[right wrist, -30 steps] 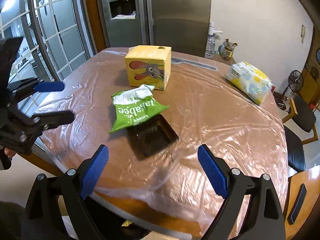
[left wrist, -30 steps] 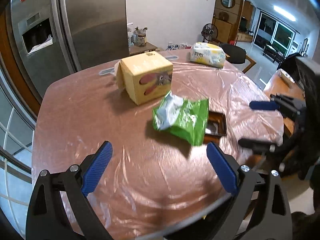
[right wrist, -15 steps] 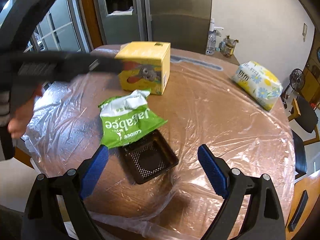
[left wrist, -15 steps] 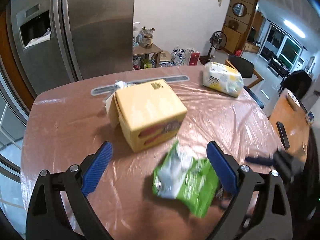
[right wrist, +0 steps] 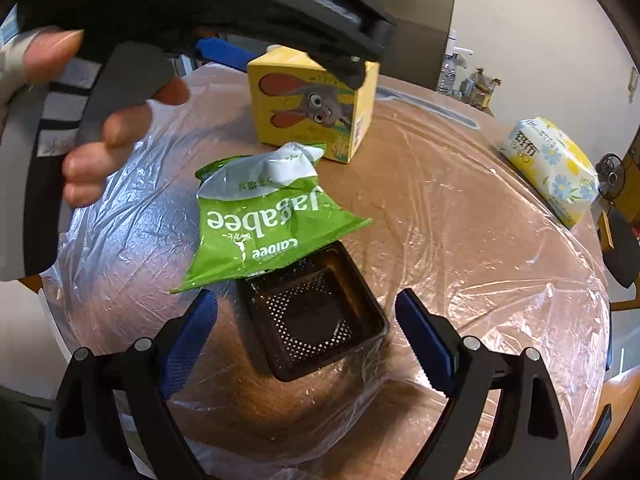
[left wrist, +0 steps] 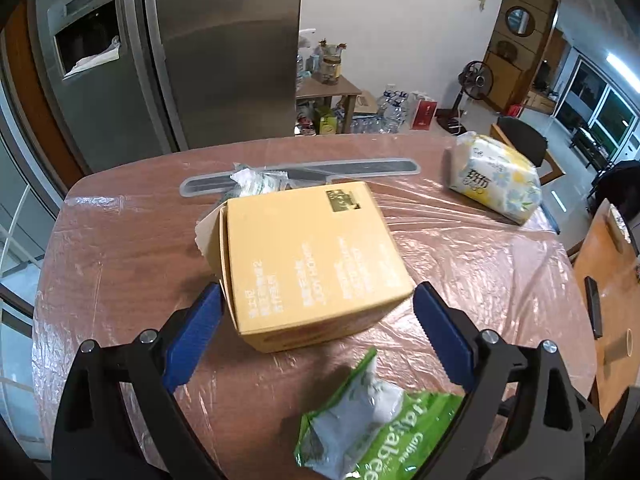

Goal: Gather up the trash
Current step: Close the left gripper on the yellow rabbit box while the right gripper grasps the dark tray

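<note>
A yellow cardboard box point(left wrist: 312, 256) with a rabbit picture point(right wrist: 312, 100) stands on the plastic-covered table point(left wrist: 120, 248). My left gripper point(left wrist: 316, 328) is open above the box, its blue pads on either side of the near end. A green Jagabee snack bag point(left wrist: 372, 428) lies just before it, also in the right wrist view point(right wrist: 264, 216). A black plastic tray point(right wrist: 316, 312) lies partly under the bag. My right gripper point(right wrist: 306, 336) is open, straddling the tray from above. A crumpled wrapper point(left wrist: 256, 182) lies behind the box.
A flowered tissue pack point(left wrist: 494, 178) lies at the far right of the table, seen also in the right wrist view point(right wrist: 552, 168). A long clear strip point(left wrist: 300, 176) lies at the far edge. A steel fridge point(left wrist: 180, 52) stands behind. The left hand and gripper body point(right wrist: 120, 60) fill the right view's upper left.
My left gripper has moved forward over the table to above the yellow box. My right gripper has moved closer over the black tray. Both stay open.
</note>
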Tool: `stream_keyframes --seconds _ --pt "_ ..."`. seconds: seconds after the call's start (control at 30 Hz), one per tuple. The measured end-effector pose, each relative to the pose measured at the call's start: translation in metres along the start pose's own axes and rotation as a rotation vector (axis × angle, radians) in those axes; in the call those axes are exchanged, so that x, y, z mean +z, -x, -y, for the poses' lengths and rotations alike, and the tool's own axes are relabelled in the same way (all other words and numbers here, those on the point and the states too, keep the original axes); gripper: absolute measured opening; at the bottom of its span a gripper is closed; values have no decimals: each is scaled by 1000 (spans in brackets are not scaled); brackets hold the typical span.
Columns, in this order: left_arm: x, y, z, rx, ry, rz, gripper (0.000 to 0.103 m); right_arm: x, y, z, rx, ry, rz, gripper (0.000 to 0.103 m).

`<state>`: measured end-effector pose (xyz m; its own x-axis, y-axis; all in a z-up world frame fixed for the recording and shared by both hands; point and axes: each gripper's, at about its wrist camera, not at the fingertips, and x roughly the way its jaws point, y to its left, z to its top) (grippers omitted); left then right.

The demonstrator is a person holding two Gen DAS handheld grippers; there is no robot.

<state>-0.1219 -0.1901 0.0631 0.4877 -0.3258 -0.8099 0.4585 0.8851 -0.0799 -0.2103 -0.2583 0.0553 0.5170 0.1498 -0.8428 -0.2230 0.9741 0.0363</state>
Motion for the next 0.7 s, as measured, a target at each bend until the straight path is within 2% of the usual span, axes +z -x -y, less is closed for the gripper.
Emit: stream_keyframes --seconds 0.2,0.4,0.5,0.57,0.7 --pt "0 -15 1 28 -25 -25 96 1 -8 -3 35 19 -29 89" --pt "-2 -23 -2 22 -32 -29 96 6 -14 -3 55 27 -41 87" --pt "-4 -22 -4 12 -38 -12 94 7 -12 -5 36 32 -39 75" --pt "-5 -21 -5 2 -38 -2 92 8 -12 -8 25 37 -39 63" --pt "-7 -18 -5 -11 -44 7 91 6 -10 -6 22 36 -37 57"
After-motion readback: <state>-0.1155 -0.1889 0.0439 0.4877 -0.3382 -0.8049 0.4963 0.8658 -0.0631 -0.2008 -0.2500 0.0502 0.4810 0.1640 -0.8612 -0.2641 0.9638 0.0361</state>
